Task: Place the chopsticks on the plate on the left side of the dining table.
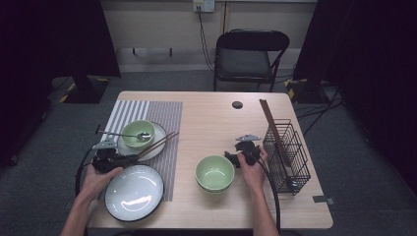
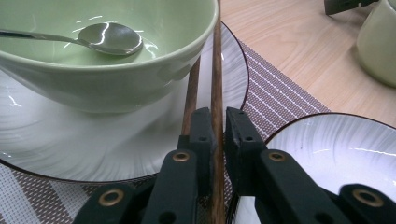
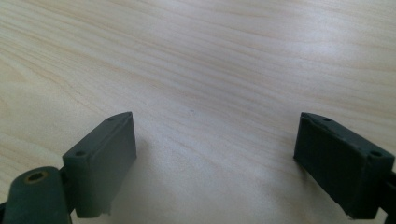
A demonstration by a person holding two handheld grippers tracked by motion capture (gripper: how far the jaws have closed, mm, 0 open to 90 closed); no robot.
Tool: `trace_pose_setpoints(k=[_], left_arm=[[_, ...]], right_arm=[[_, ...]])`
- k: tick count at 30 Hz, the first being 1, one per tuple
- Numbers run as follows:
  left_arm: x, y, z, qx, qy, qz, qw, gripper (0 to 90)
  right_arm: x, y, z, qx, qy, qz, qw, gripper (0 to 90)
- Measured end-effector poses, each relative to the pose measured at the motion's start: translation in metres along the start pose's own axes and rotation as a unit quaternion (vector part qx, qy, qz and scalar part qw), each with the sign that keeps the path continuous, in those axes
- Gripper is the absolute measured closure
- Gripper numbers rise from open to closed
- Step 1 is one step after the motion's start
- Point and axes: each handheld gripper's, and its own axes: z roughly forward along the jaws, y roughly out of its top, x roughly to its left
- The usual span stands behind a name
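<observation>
We see left gripper (image 2: 217,135) pinching slim wooden chopstick (image 2: 216,74) beside glossy green bowl (image 2: 116,70); right gripper (image 3: 215,158) gaping, nothing held, over pale woodgrain table (image 3: 196,56).

A black folding metal chair (image 1: 251,56) stands on grey carpet floor (image 1: 162,81) beyond the pale wooden counter (image 1: 211,110). Dark curtains (image 1: 59,39) flank a cream wall (image 1: 157,24) bearing a socket (image 1: 204,6).

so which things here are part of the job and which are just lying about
In the job: left gripper, shut on chopsticks; small plate; bowl with spoon.
Lying about: big plate, stacked bowls, wire rack, open right gripper.
</observation>
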Motion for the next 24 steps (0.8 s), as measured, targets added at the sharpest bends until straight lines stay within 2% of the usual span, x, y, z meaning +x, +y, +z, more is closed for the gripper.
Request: trace_pose_setpoints(k=[12, 16, 21, 24], left_arm=[[-0.0022, 0.0026, -0.0027, 0.001, 0.003, 0.007, 1.0000, 83.5], [-0.0035, 0.0061, -0.0045, -0.012, -0.004, 0.001, 0.9999, 83.7], [-0.0058, 0.0085, -0.0033, -0.005, -0.001, 0.009, 0.9999, 84.3], [-0.0046, 0.0073, -0.0022, -0.002, -0.004, 0.007, 1.0000, 84.2]], right_arm=[[0.0000, 0.0000, 0.0000, 0.000, 0.000, 0.000, 1.0000, 12.0], [0.0000, 0.0000, 0.0000, 0.000, 0.000, 0.000, 1.0000, 12.0], [0.0000, 0.0000, 0.0000, 0.000, 0.000, 0.000, 1.0000, 12.0], [0.0000, 0.0000, 0.0000, 0.000, 0.000, 0.000, 1.0000, 12.0]])
